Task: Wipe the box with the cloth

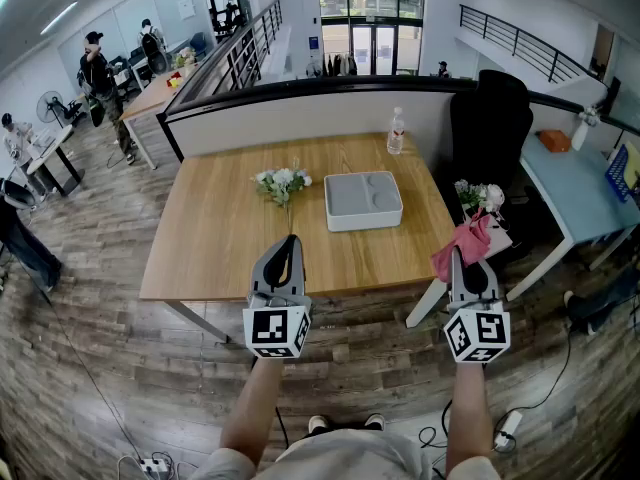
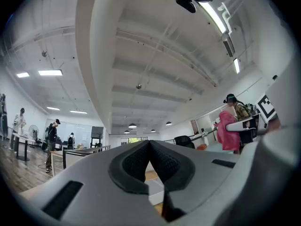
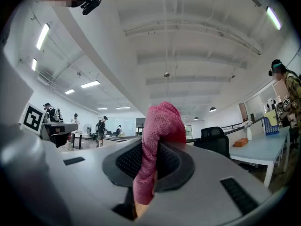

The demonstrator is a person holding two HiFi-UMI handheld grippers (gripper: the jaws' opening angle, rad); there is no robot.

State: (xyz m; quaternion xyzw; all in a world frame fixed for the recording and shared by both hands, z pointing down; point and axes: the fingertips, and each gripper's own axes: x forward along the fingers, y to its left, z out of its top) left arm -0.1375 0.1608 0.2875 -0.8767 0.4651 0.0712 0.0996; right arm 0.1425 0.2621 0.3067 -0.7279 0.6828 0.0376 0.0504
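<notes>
Box [image 1: 363,200], grey and shallow, sits on the wooden counter [image 1: 220,238] just right of a sprig of white flowers [image 1: 282,181], with a water bottle [image 1: 396,131] standing behind it. The right hand-held gripper [image 1: 458,255] is clamped on a pink cloth [image 1: 465,238] by the counter's near right corner, apart from the box. The left hand-held gripper [image 1: 291,240], jaws pressed together on nothing, hovers at the counter's near edge.

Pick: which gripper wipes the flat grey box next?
Right. The right gripper is shut on the pink fuzzy cloth; the left gripper is shut, empty. The flat grey box lies about midway ahead.
</notes>
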